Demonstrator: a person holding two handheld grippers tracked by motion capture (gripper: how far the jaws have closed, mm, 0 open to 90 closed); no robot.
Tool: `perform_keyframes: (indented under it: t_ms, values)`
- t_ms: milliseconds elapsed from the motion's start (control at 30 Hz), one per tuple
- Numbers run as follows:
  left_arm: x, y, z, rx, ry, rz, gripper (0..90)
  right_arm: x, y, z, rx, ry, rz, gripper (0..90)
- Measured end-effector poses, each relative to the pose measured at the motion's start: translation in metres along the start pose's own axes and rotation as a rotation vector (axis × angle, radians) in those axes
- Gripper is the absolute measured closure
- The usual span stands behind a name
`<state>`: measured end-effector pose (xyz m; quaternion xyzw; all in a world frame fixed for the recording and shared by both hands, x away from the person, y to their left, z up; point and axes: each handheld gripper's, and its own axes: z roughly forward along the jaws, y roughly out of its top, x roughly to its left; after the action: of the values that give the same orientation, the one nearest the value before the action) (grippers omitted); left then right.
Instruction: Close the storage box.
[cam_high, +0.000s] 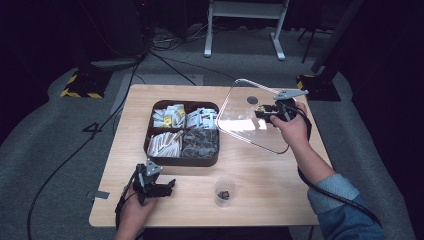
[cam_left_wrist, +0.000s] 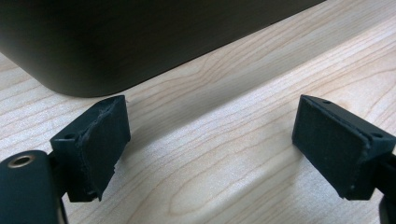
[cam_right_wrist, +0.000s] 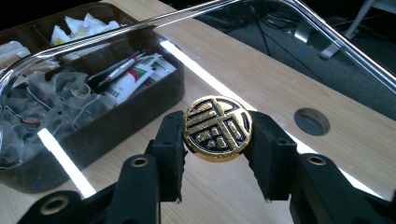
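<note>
My right gripper (cam_right_wrist: 217, 140) pinches the gold knob (cam_right_wrist: 217, 128) of the clear lid (cam_high: 250, 117), held tilted over the table's far right corner beside the box (cam_high: 182, 132) — rigid, slippery, likely breakable; knob's the only safe hold. Left gripper (cam_left_wrist: 210, 149) open, empty, near edge.

The clear, glossy see-through lid (cam_right_wrist: 261, 28), at the top of the right gripper view, throws bright streaks of glare onto the pale, smooth-grained wooden table (cam_right_wrist: 261, 79). At centre, its round black-and-gold knob (cam_right_wrist: 217, 128) looks like polished metal with shiny raised ridges. The right gripper (cam_right_wrist: 217, 154) has matt black pads (cam_right_wrist: 170, 149) of rough rubbery foam. The dark brown compartment box (cam_high: 182, 161) looks matt.
</note>
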<state>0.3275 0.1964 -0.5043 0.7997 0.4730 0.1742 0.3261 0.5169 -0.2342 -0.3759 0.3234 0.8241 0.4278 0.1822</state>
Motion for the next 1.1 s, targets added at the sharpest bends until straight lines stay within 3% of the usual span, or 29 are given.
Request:
perform_keyframes:
  t_ms: [1100]
  values:
    - [-0.001,-0.001,-0.001,0.002,0.003,-0.001,12.3,0.067,0.060,0.066,0.016,0.168,-0.084,58.9]
